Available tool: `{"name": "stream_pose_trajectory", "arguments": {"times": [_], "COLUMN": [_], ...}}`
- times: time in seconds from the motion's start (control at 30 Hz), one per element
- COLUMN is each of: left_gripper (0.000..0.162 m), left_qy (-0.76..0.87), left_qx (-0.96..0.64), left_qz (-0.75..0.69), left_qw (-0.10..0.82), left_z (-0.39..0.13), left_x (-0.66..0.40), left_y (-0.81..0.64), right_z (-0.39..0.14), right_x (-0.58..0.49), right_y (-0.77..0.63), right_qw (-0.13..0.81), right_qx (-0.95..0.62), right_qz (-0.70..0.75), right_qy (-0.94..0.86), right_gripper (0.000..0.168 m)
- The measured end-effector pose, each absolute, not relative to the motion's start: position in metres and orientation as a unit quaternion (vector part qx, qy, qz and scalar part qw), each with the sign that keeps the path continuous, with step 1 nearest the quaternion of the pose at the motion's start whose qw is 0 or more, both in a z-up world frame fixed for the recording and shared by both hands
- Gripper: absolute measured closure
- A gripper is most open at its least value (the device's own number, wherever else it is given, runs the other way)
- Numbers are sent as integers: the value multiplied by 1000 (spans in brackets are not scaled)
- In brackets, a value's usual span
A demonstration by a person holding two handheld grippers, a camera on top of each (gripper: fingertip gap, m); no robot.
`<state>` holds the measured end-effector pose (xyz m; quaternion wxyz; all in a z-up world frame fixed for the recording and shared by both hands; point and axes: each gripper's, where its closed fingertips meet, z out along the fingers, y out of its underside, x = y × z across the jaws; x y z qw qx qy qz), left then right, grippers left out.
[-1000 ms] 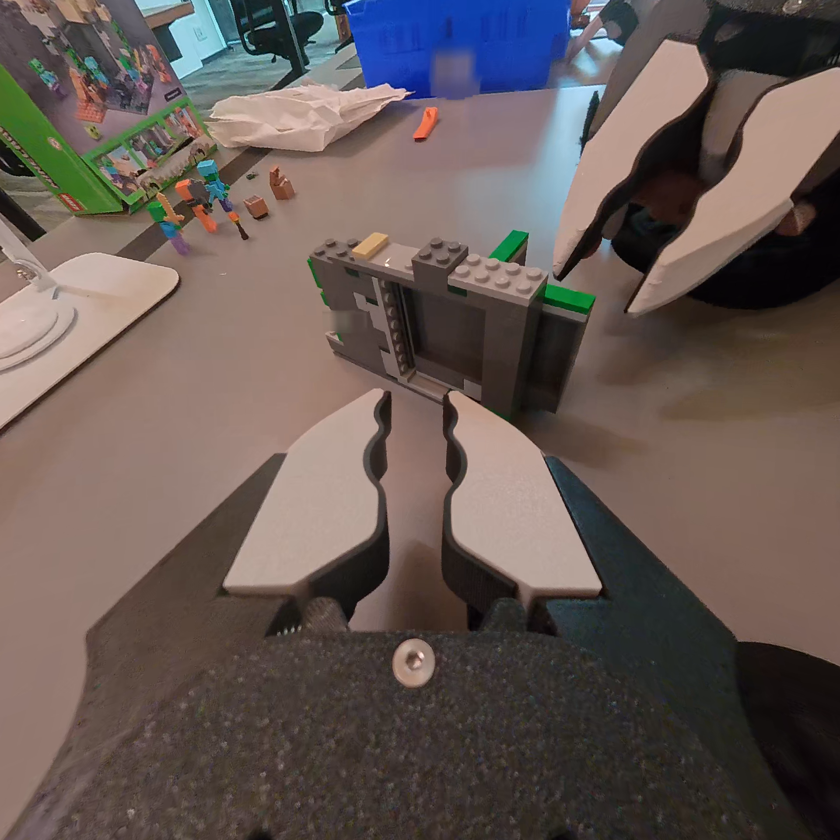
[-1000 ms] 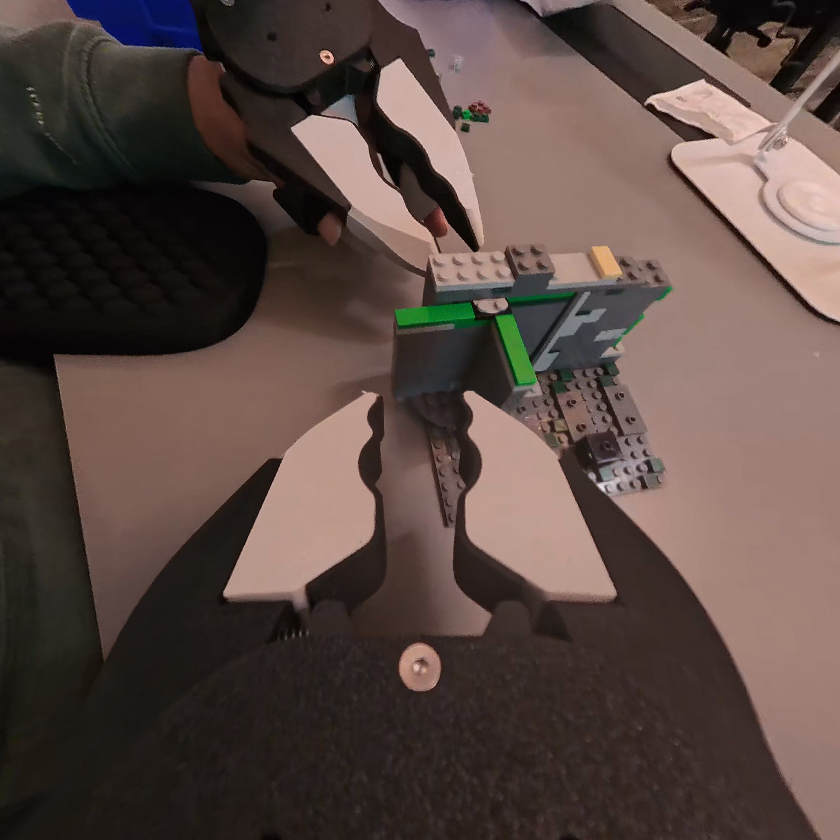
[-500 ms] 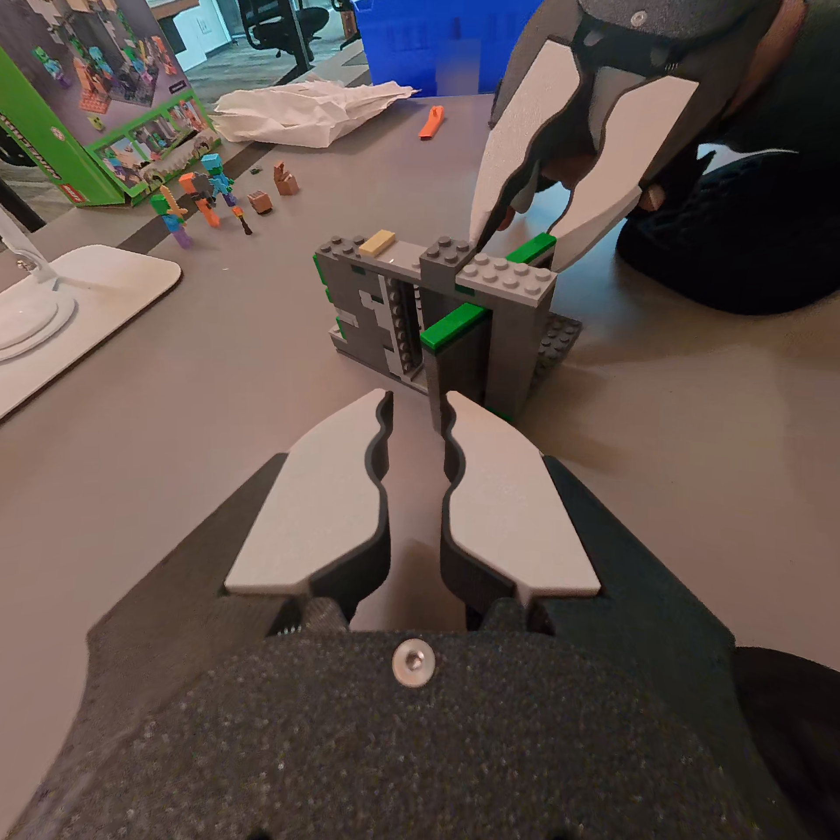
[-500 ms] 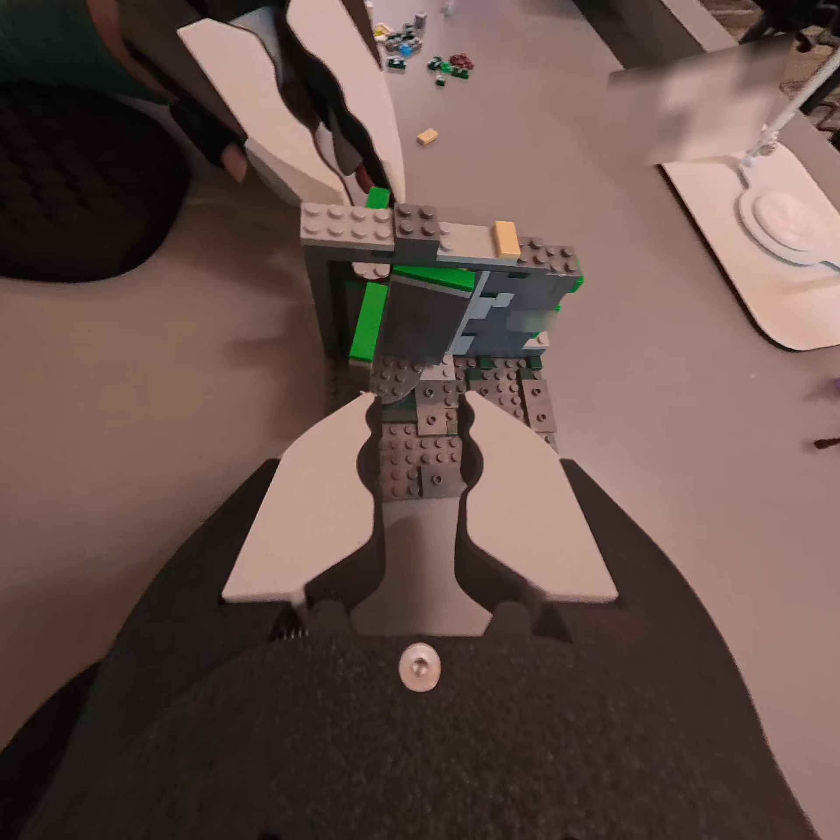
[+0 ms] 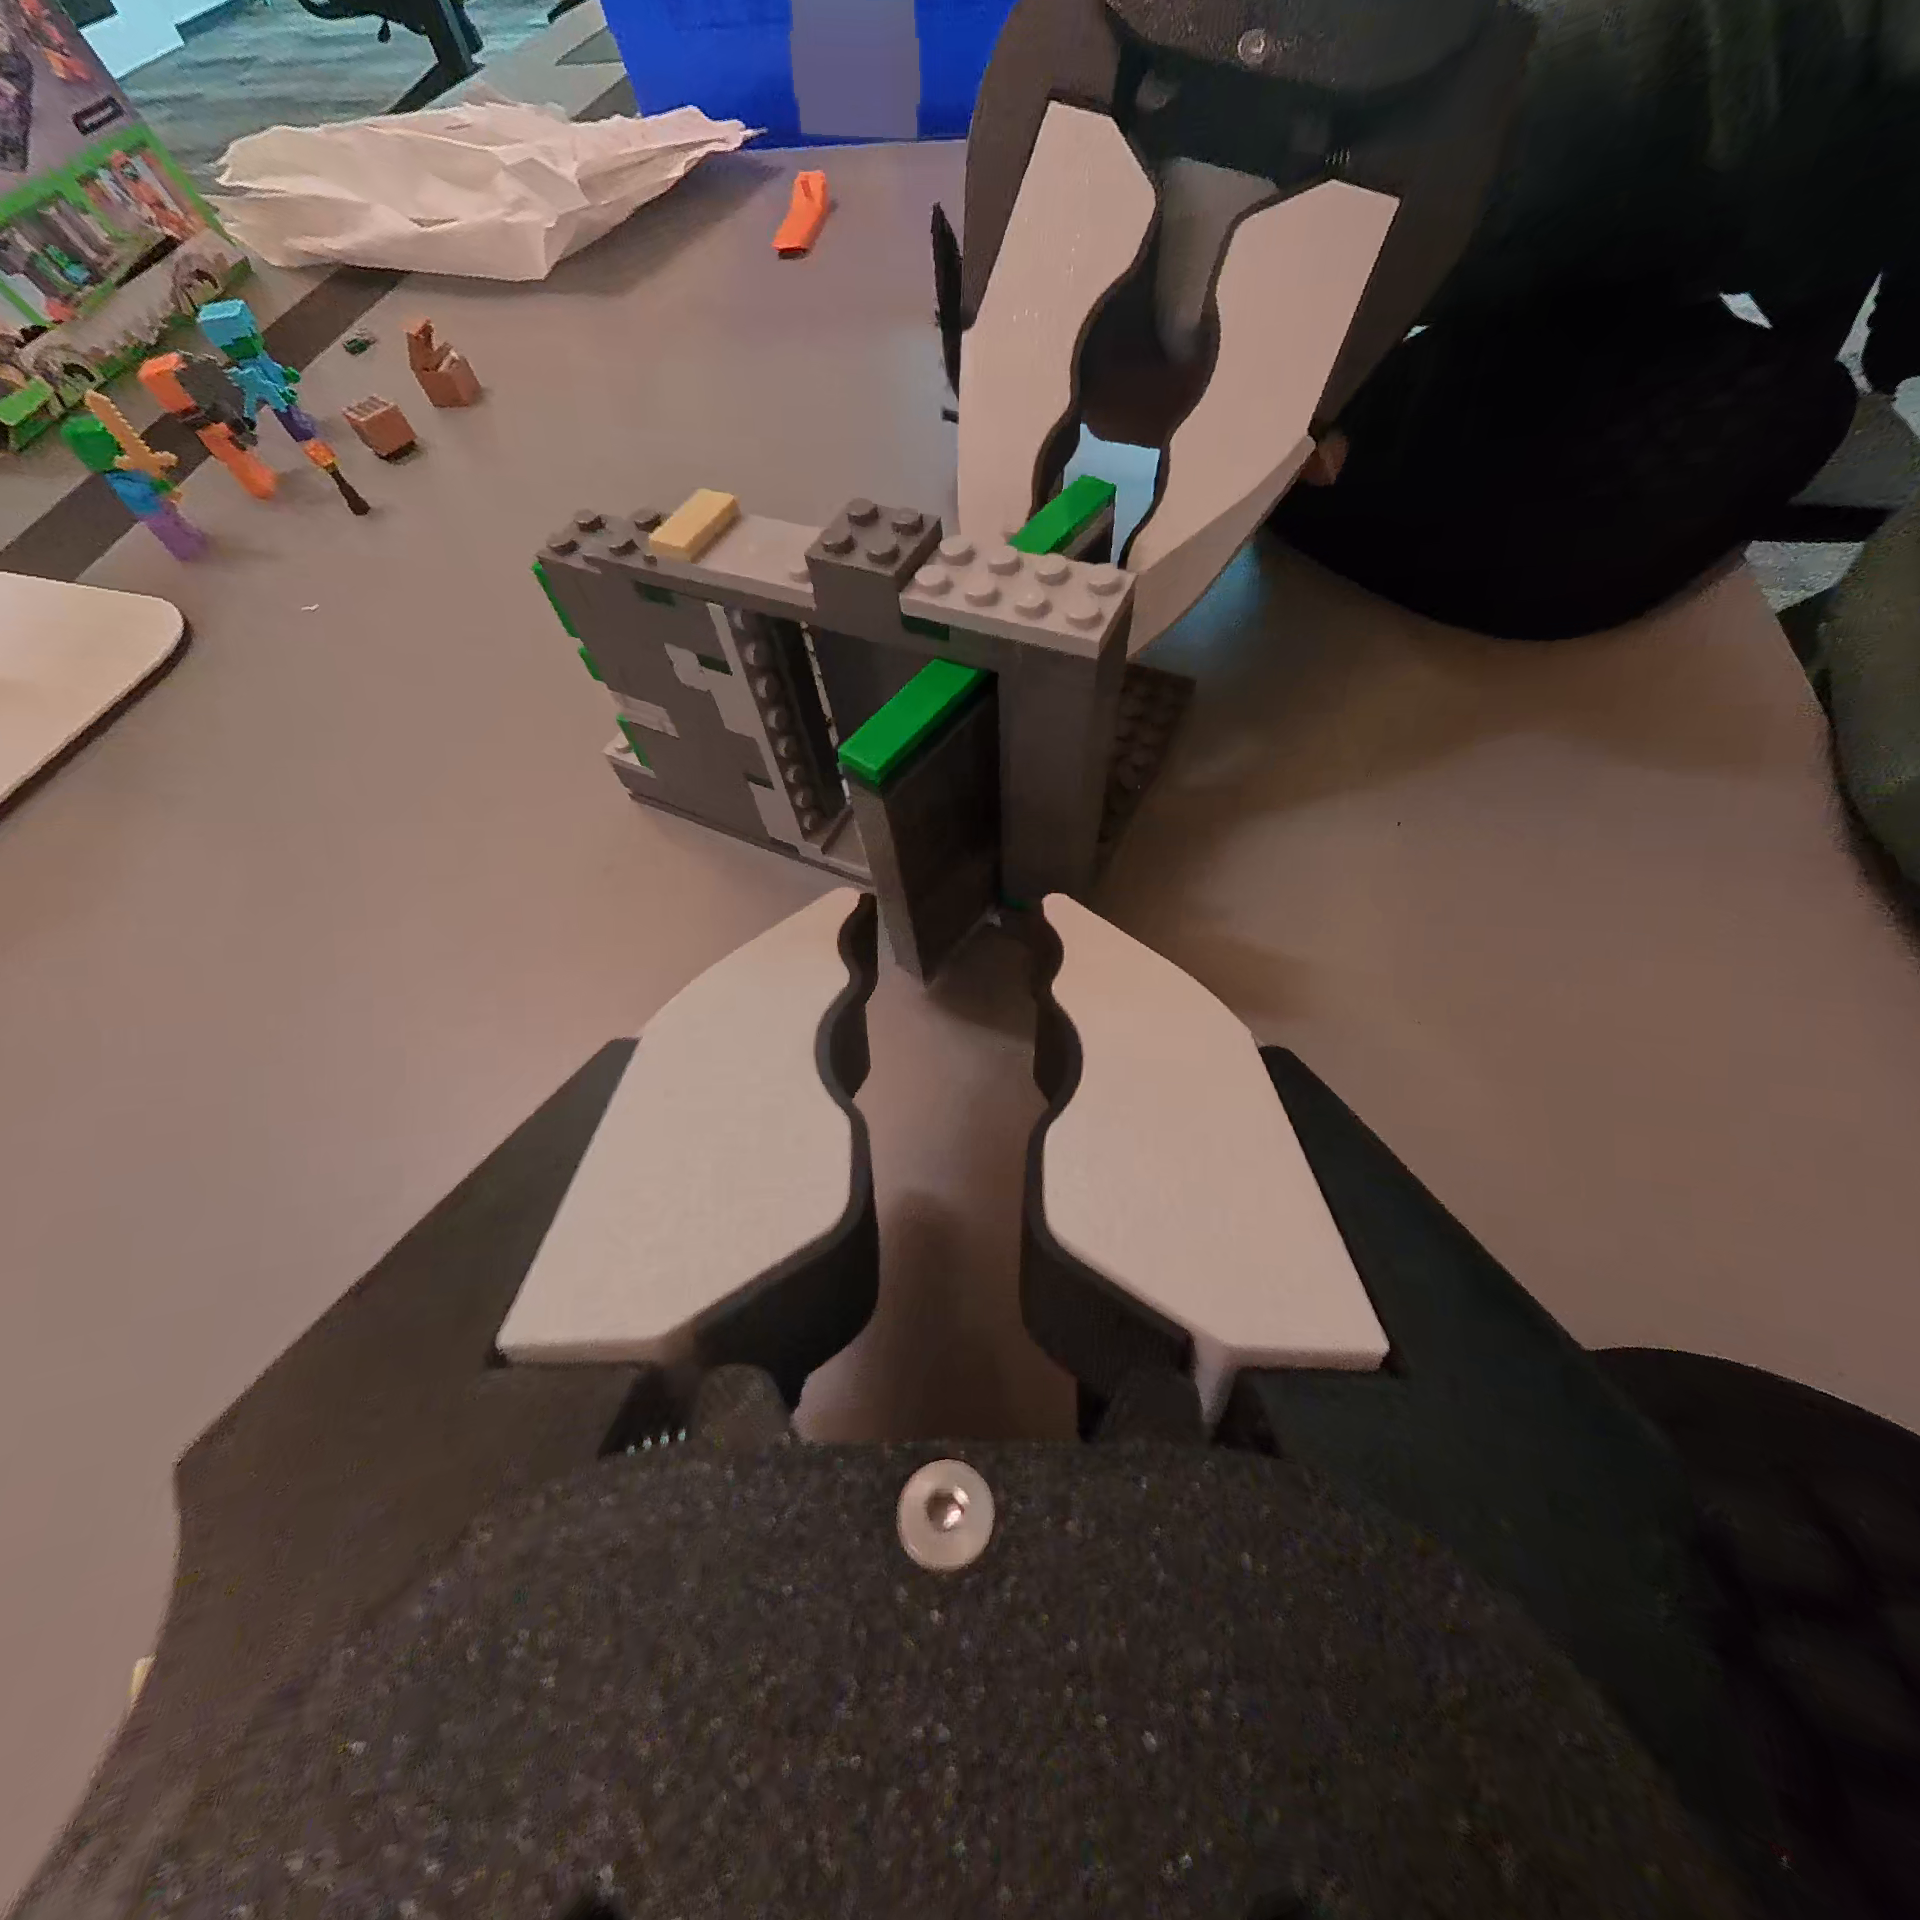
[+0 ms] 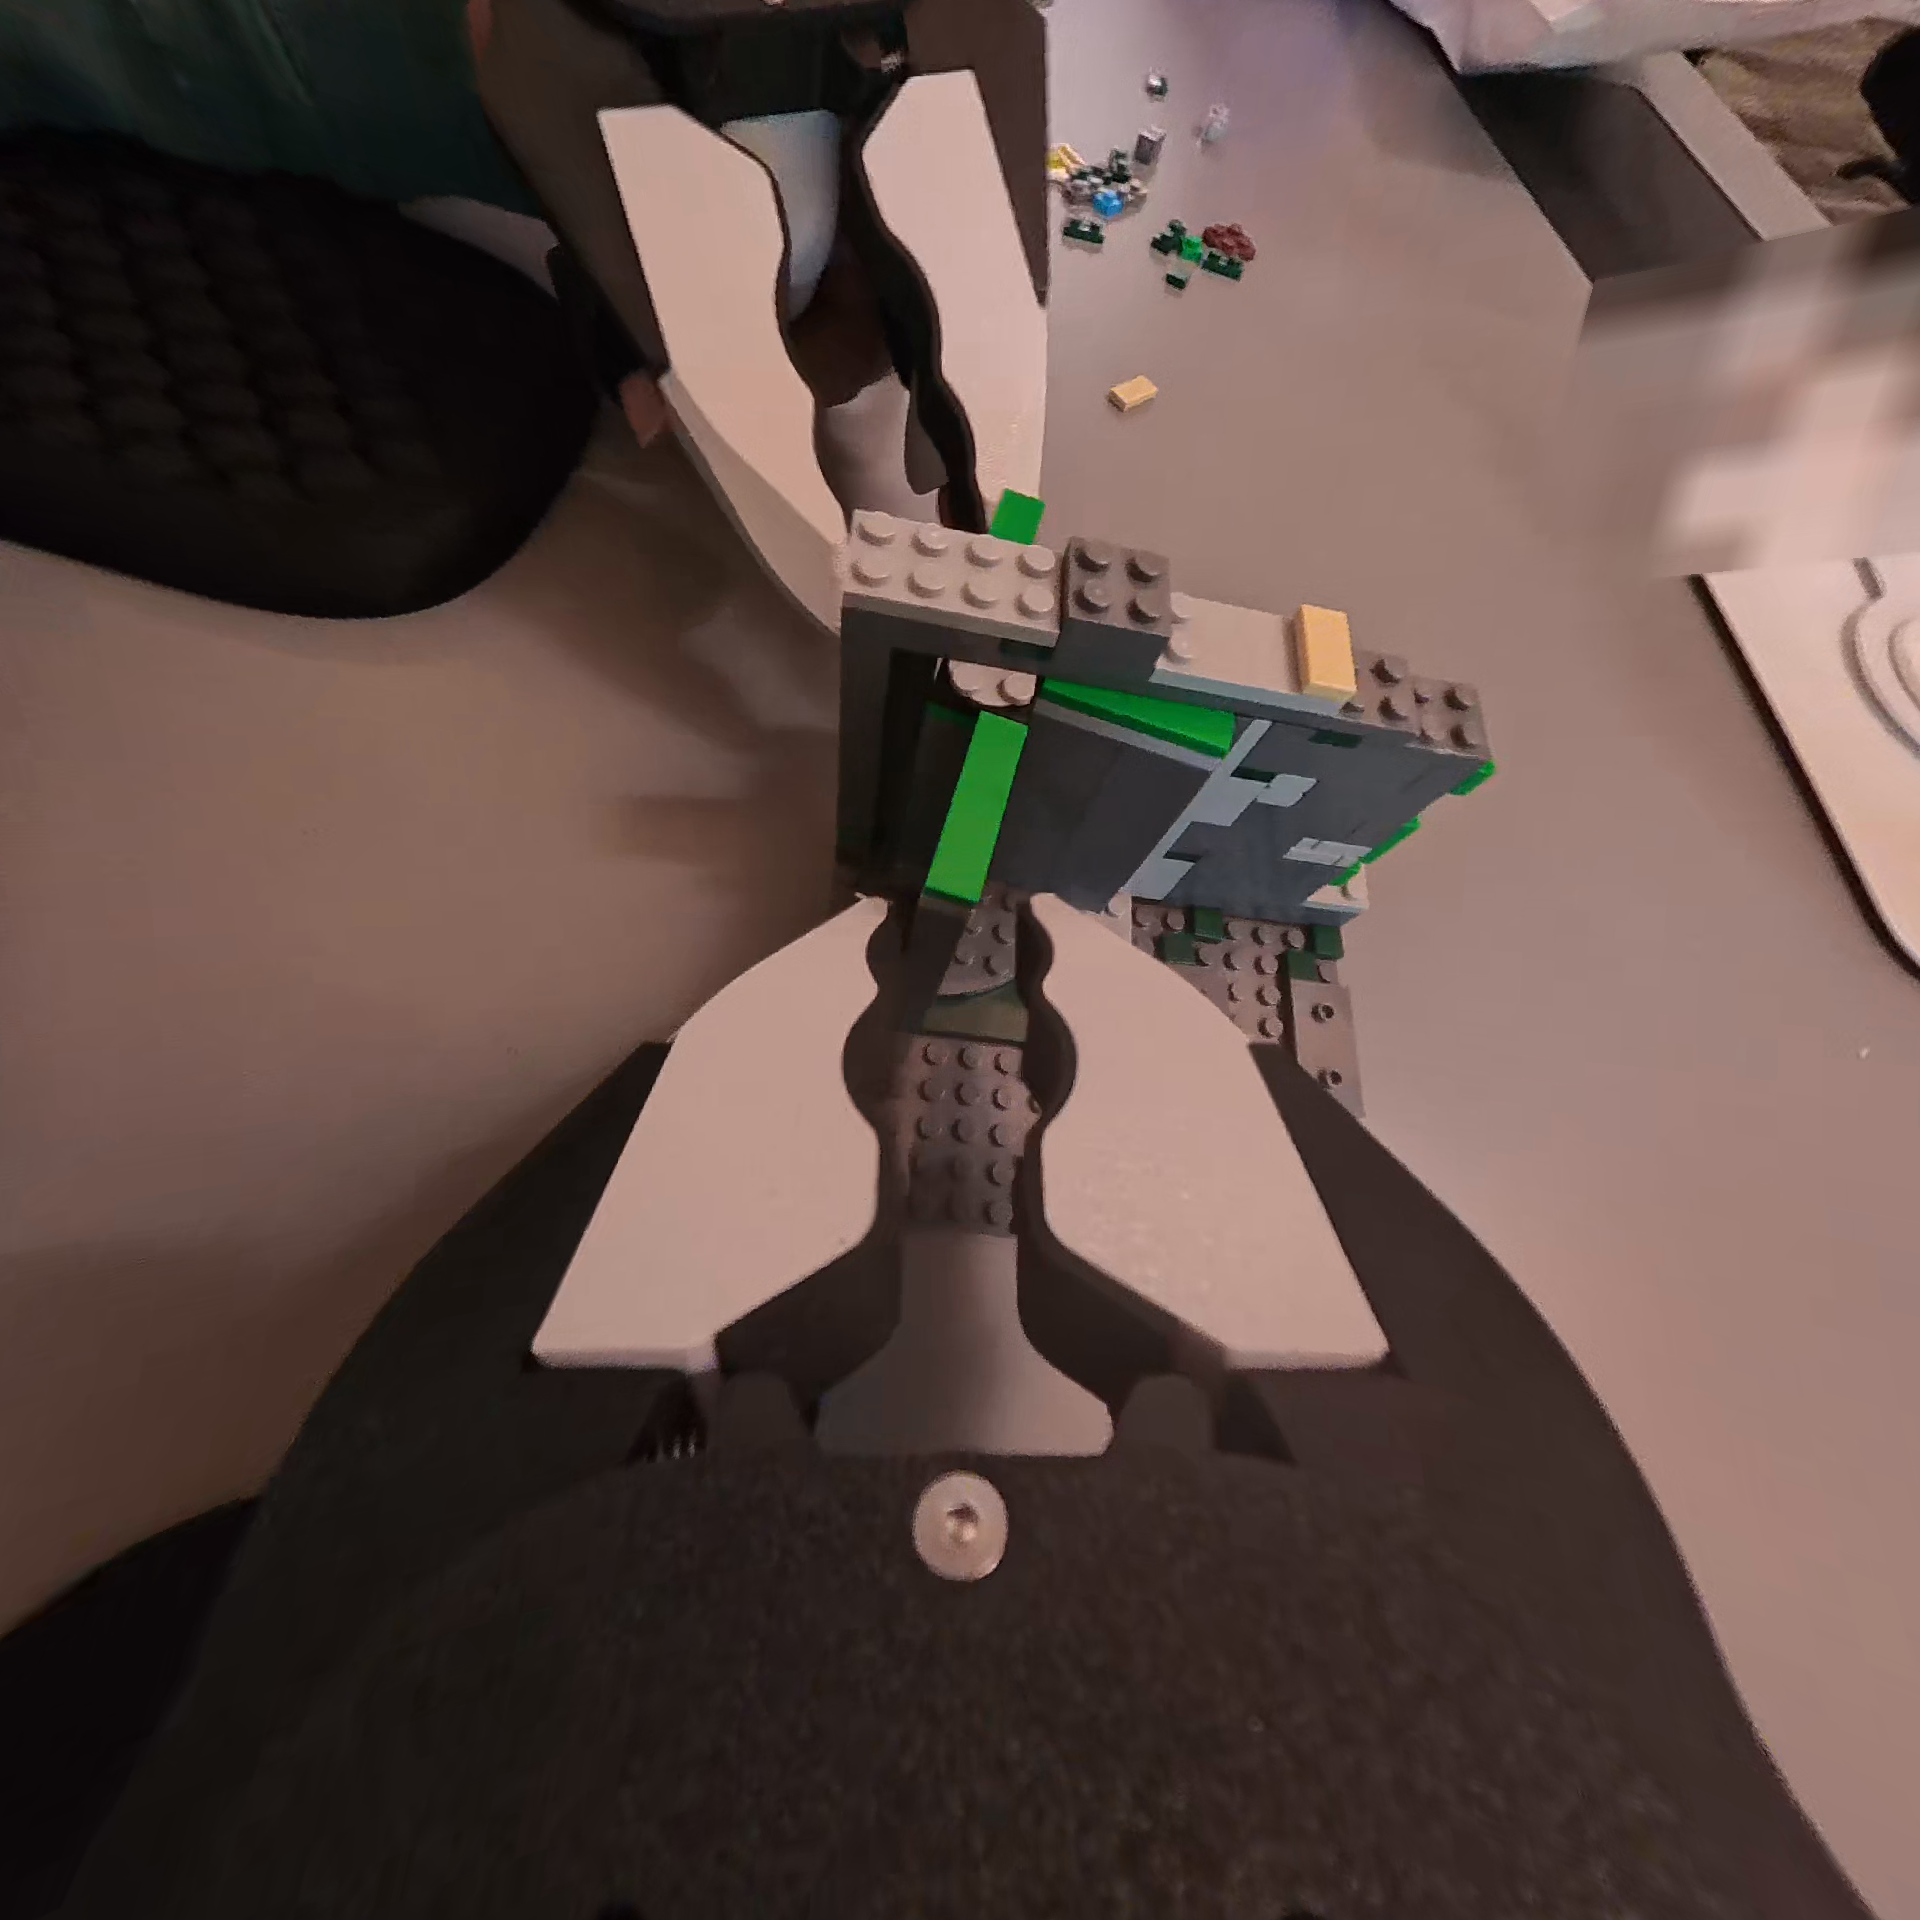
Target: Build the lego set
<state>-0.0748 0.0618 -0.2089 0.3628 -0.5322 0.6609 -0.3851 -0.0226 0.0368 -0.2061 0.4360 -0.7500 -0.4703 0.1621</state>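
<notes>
Orange piece (image 5: 801, 213) shows only beyond the left tongs (image 5: 948, 920).

Green set box (image 5: 78, 223): cut off by left edge, far left of table. White pad (image 5: 62, 675): only a rounded corner showing at left edge. Blue bin (image 5: 790, 62): top cropped, one patch mosaicked. Loose small bricks (image 6: 1143, 223), far side of table: too small to sort by kind. Grey build (image 6: 1143, 748): base plate partly hidden behind right gripper (image 6: 961, 914) fingers. Far right area: smeared by blur. Black cushion (image 6: 239, 374): cropped at left edge.
</notes>
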Motion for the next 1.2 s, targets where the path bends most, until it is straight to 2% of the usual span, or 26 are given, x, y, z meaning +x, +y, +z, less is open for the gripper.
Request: {"name": "stream_pose_trajectory", "arguments": {"times": [0.07,0.37,0.47,0.87,1.0,1.2], "left_gripper": [133,126,133,134,134,134], "left_qy": [662,688,691,705,711,720], "left_qx": [-534,-521,-516,-496,-487,-475], "left_qz": [-387,-382,-382,-387,-390,-388], "left_qw": [357,331,332,326,324,325], "left_z": [-210,-216,-216,-216,-216,-215], "left_x": [-75,-64,-62,-57,-55,-53], "left_y": [63,52,50,31,23,15], "right_z": [-206,-207,-208,-209,-207,-218], "right_x": [-21,-11,-6,5,19,29], "right_y": [37,44,47,51,48,24], "right_qw": [436,428,422,424,414,375], "right_qx": [-735,-696,-699,-722,-739,-772], "right_qz": [170,224,223,194,181,175], "right_qy": [-491,-531,-532,-512,-499,-482], "right_gripper": [156,158,158,155,146,148]}}
